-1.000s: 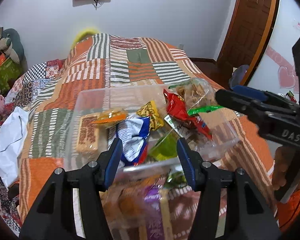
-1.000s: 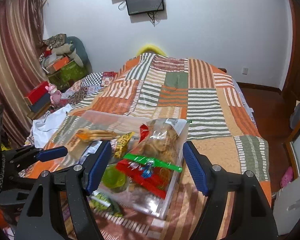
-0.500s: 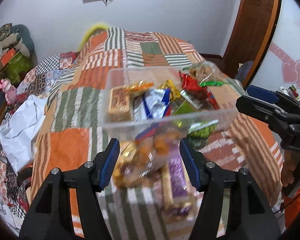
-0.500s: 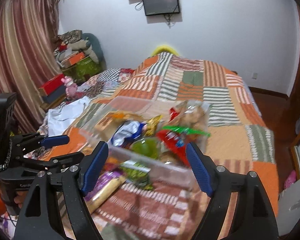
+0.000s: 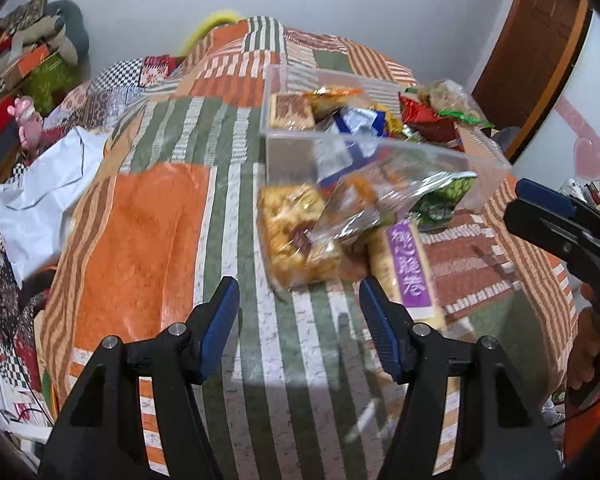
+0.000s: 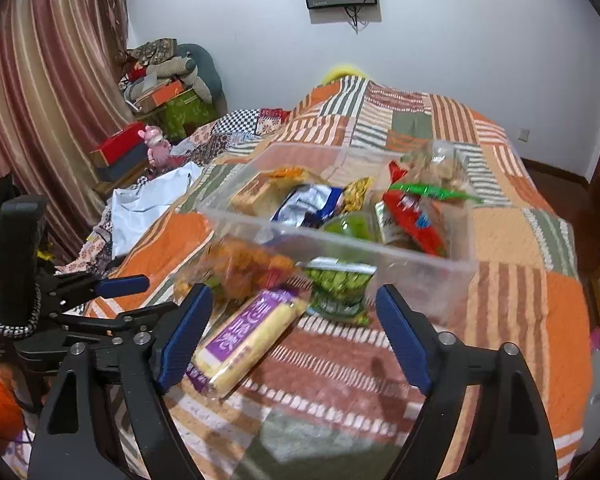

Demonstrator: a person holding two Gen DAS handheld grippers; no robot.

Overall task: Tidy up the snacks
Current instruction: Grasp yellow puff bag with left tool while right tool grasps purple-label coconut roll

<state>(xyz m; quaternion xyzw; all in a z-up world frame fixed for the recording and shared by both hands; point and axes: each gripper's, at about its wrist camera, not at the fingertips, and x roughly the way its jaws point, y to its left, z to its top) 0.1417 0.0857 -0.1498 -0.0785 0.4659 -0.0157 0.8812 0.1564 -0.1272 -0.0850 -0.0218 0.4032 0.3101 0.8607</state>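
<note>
Patchwork quilt (image 6: 512, 240) carries a clear plastic bin (image 6: 380, 252), already crowded with packets. Against its near wall lie loose snacks: orange fried-snack bag (image 5: 296, 236), purple-label bar (image 6: 244, 336), green pea packet (image 6: 340, 288). Left gripper (image 5: 298, 312) and right gripper (image 6: 292, 324) both hover spread wide, holding nothing. Best taken singly: pinch a packet's sealed edge, lift clear over the wall.

Both claws backed off from clear bin (image 5: 384, 148); loose snack bags (image 5: 300, 236) now exposed
</note>
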